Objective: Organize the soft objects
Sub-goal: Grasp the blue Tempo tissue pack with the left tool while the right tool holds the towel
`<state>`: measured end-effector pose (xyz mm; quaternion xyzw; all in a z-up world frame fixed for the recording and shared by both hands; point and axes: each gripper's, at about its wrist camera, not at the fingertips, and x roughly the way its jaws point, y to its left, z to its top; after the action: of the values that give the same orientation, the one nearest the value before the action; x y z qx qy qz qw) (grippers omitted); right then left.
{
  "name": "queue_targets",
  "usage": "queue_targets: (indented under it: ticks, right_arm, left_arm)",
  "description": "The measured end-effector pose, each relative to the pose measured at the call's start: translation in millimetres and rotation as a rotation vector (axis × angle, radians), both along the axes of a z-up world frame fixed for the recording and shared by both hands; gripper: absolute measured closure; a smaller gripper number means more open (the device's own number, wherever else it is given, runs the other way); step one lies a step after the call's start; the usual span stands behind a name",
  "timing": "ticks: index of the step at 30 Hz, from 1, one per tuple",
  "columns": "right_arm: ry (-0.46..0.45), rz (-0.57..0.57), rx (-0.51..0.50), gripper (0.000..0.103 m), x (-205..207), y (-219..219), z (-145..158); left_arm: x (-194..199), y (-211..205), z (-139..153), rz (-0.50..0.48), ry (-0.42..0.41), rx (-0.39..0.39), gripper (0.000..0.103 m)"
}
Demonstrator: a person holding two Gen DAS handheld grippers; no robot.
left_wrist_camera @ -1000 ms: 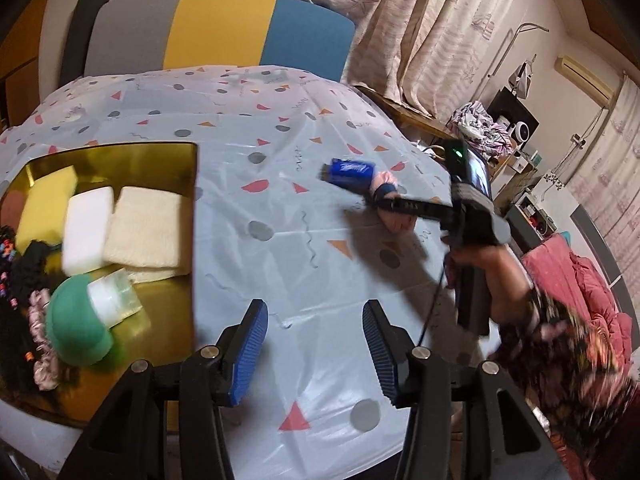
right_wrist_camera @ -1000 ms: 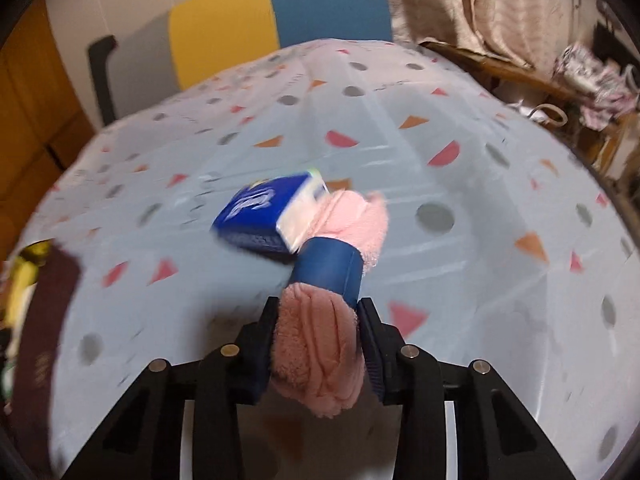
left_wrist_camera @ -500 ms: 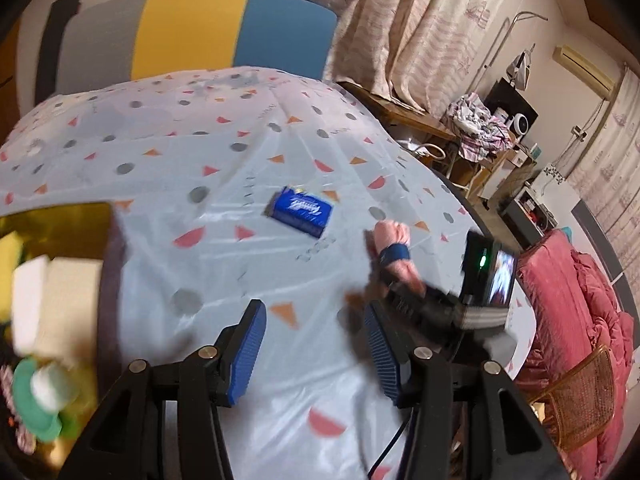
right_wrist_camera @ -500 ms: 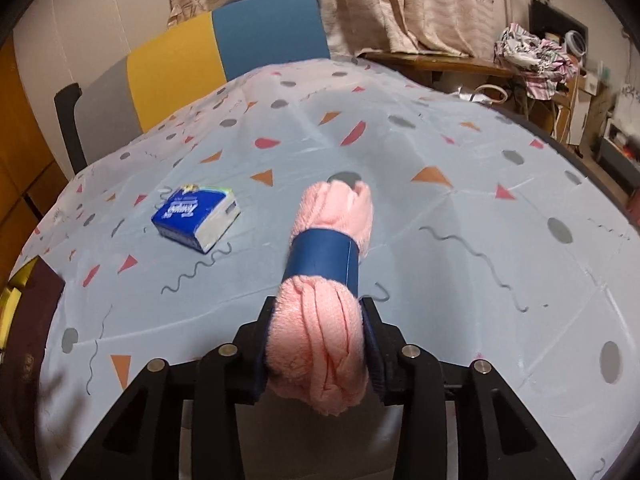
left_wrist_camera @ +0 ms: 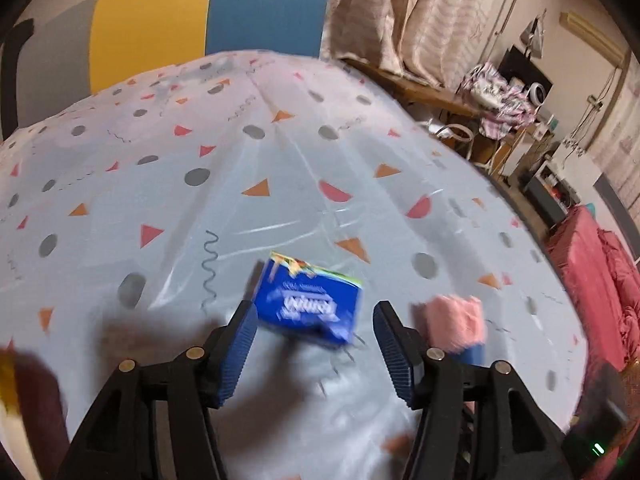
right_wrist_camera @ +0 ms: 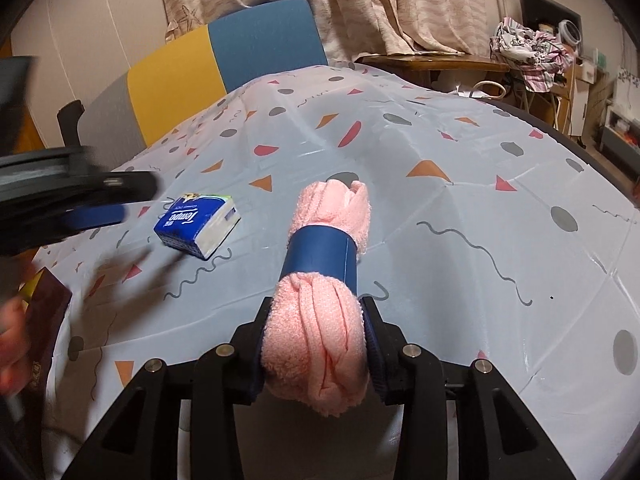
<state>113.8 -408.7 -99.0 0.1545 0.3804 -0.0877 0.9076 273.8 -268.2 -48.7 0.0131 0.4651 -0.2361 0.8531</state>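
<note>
The right claw (right_wrist_camera: pixel 316 344) is clamped on the rolled pink towel (right_wrist_camera: pixel 320 320), held above the counter (right_wrist_camera: pixel 500 240) by its near end, with the blue band and far end sticking out free. The left claw (left_wrist_camera: pixel 314 348) is spread apart, the blue tissue pack (left_wrist_camera: pixel 310 304) lying on the counter just ahead between its 2 fingers. The pack is skewed and the view blurred, so a hasty closing could catch a corner and push it away; the towel might slide out of its band.

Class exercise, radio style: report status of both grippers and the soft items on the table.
Left gripper open, lined up on tissue pack, not gripping. Right gripper shut on pink towel roll. Nothing between left gripper and pack.
</note>
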Motion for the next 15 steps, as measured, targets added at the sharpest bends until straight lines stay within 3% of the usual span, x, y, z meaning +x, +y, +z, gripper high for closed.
queue_targets:
  ticks: [5,9,11,13,15]
  right_arm:
    - [-0.006,0.0,0.006,0.062,-1,-1,0]
    - [-0.014,-0.003,0.019,0.062,-2,-2,0]
    - [-0.017,-0.005,0.025,0.062,-3,-3,0]
    - [-0.021,-0.01,0.033,0.063,-3,-5,0]
    - [-0.023,-0.013,0.038,0.062,-3,-5,-1]
  left_arm:
    - [20,-9,-21,-0.094,0.097,-0.09,0.037]
    - [-5,-16,-23,-0.275,0.225,-0.203,0.038]
    - [-26,-20,-23,-0.372,0.274,-0.193,0.038]
    - [-46,-21,-16,-0.427,0.206,-0.122,0.038]
    - [-48,-18,-4,-0.409,0.105,-0.075,0.037]
